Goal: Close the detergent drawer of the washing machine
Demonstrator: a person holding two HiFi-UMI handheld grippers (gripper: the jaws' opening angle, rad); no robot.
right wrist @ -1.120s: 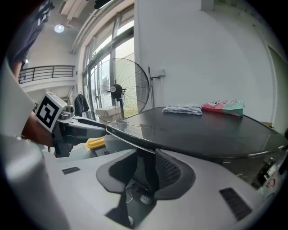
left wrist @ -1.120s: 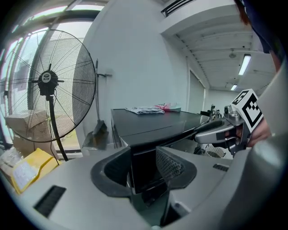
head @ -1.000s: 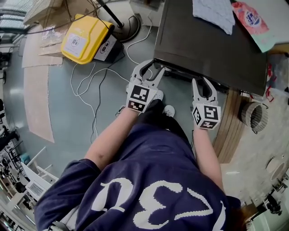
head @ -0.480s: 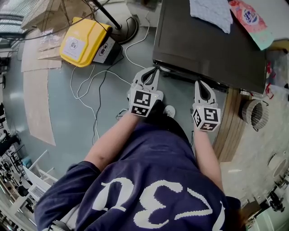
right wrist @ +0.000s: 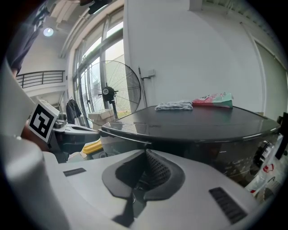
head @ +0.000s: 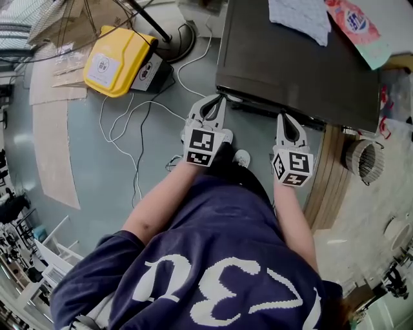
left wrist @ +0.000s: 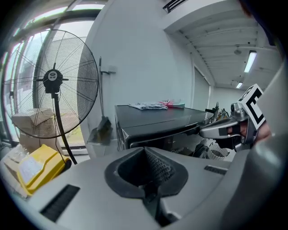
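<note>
**Two closed grippers at the front of a washing machine**

Item 1. Left gripper [left wrist: 145, 150]: fingers [left wrist: 158, 167] pressed together, nothing between them. The tips sit at the front left corner of the washing machine [head: 293, 61]. Contact cannot be confirmed.

Item 2. Right gripper [right wrist: 145, 152]: fingers pressed together, empty. The tips are at the machine's front edge, further right along it and apart from the left pair.

Item 3. Detergent drawer [left wrist: 137, 136]: in the dark top band of the machine's front, just ahead of the left fingertips. It looks flush with the panel, though its seam is too dim to trace.

Item 4. On the machine's lid, beyond both sets of fingertips: a pale cloth [head: 302, 18] and, beside it, a pink packet [head: 353, 22].

Item 5. Left of the left fingers: a yellow case [head: 119, 57] on the floor, loose white cables [head: 126, 129] and a standing fan [left wrist: 53, 76].

Item 6. Right of the right fingers: a ribbed duct hose [head: 362, 161] beside the machine.
</note>
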